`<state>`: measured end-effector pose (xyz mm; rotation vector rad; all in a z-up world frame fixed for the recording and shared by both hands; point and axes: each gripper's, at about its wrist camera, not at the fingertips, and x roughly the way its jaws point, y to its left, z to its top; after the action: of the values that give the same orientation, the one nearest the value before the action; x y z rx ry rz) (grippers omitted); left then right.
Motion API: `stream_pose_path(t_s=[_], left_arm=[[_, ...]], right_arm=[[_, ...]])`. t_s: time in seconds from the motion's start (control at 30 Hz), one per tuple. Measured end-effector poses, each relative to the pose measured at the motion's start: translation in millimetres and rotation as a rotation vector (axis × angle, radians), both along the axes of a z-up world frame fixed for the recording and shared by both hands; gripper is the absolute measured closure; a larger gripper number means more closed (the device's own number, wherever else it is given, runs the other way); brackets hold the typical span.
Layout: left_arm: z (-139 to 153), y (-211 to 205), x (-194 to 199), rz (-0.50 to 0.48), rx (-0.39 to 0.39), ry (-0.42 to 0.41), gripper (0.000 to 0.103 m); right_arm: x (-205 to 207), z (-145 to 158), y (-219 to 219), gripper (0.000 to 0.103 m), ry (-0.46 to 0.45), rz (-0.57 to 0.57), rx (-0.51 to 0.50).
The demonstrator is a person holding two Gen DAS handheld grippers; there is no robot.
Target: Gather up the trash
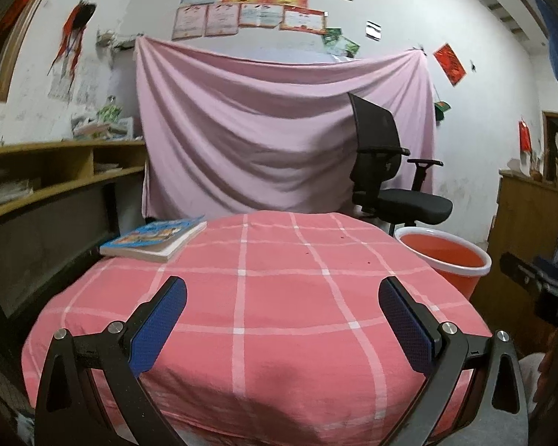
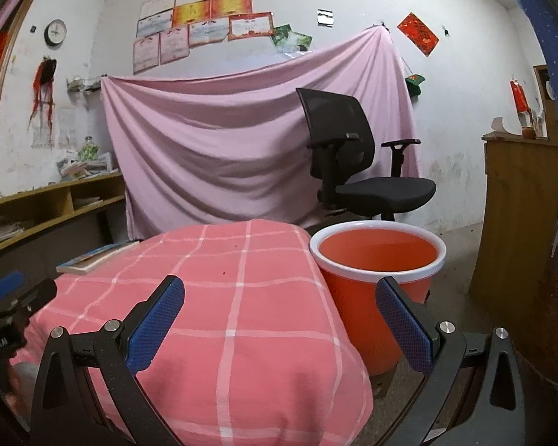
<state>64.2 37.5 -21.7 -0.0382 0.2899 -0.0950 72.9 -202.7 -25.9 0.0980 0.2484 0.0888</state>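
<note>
Both my left gripper point(image 1: 282, 297) and right gripper point(image 2: 281, 297) hover wide open, holding nothing, over the pink checked table point(image 1: 279, 297), orange bin point(image 2: 375, 260) just beside its right edge, book point(image 1: 156, 239) far-left.

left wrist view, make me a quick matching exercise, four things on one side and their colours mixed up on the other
Things:
1. bucket
2. office chair
3. hanging sheet
4. gripper pads

Colours:
A. black
B. blue
C. orange-red with a white rim
D. pale pink

Pairs: 1-C, 2-A, 3-D, 4-B
</note>
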Motion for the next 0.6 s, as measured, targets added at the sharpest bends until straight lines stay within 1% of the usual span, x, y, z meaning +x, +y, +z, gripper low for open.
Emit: stream_pose_path(t_s=[0.1, 0.27, 0.6], left_arm=[[0.7, 2.5, -2.2, 0.004, -0.018, 0.002, 0.002], [1.7, 1.3, -5.0, -0.002, -0.007, 0.001, 0.002], [3.3, 5.7, -3.7, 0.000, -0.014, 0.002, 0.002]], right_arm=[[-1.2, -0.6, 3.0, 0.000, -0.002, 0.012, -0.012], [-2.0, -1.0, 3.0, 0.000, -0.002, 0.012, -0.011], [-2.5, 0.5, 2.4, 0.000, 0.000, 0.014, -0.009]])
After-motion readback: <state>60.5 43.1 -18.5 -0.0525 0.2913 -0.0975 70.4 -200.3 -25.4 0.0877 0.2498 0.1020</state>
